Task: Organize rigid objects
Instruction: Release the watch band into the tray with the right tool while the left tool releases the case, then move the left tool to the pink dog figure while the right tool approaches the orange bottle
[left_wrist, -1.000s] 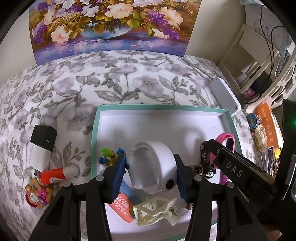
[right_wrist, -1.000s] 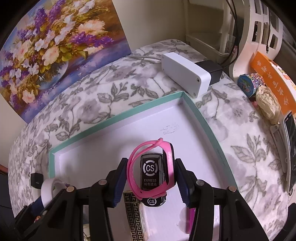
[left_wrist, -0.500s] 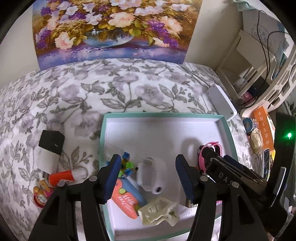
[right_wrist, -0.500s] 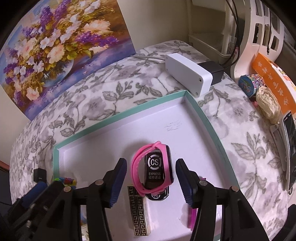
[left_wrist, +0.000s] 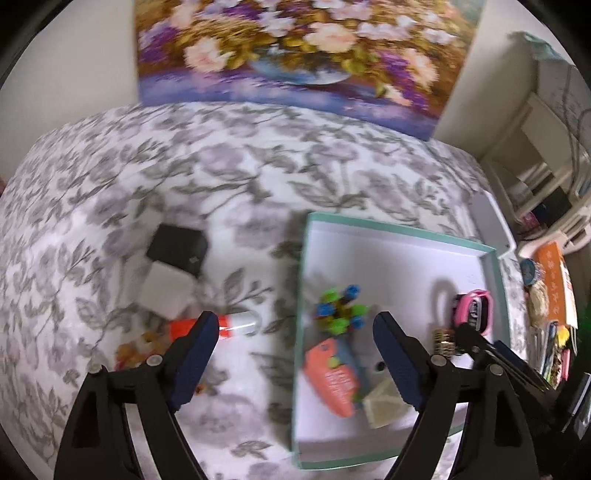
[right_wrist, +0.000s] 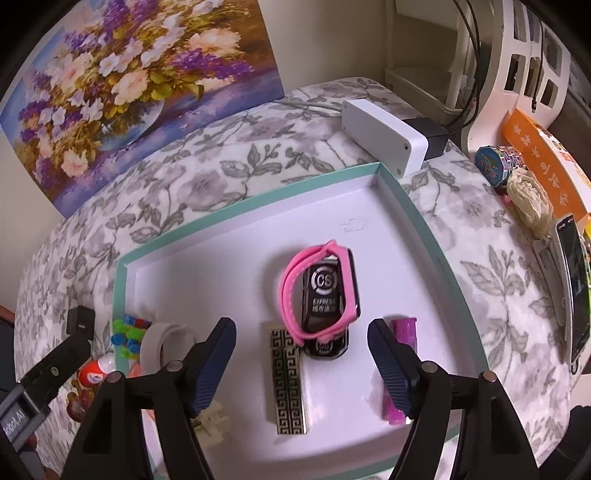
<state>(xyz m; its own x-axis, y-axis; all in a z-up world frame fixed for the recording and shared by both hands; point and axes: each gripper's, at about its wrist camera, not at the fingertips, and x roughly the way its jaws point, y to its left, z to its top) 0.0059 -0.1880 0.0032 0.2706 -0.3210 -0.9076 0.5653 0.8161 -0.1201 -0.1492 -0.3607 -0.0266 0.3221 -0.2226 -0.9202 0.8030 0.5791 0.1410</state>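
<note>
Swung leftward off the white tape dispenser (right_wrist: 162, 347) since a second ago, left gripper (left_wrist: 291, 350) now straddling the near-left rim of the teal-edged tray (left_wrist: 402, 229): left finger over the floral cloth (left_wrist: 221, 177), right finger over the tray floor. Jaws wide and opening, nothing gripped between them (view blurred). Left behind in the tray, as before: colourful block toy (left_wrist: 341, 308), orange card (left_wrist: 332, 373), cream clip (left_wrist: 384, 406), all near the tray's near-left corner. Outside the tray on the cloth: orange-and-white glue stick (left_wrist: 236, 325) just beside the left finger, black box (left_wrist: 177, 249) stacked against a white one (left_wrist: 166, 291) farther off.

Drawn back from the pink wristband (right_wrist: 291, 295), right gripper (right_wrist: 301, 354) also clear, jaws wide and opening, empty. Wristband looped around a black CS Express tag (right_wrist: 325, 295), lying mid-tray, apart from both fingers. Gold-patterned bar (right_wrist: 288, 380) flat between the fingers, touching neither; magenta tube (right_wrist: 402, 332) partly hidden behind the right finger.

Beyond the tray's far right corner: white rectangular case (right_wrist: 384, 136), touching or just beside the rim (hard to tell which). Flower painting (right_wrist: 122, 85) propped against the wall behind.
</note>
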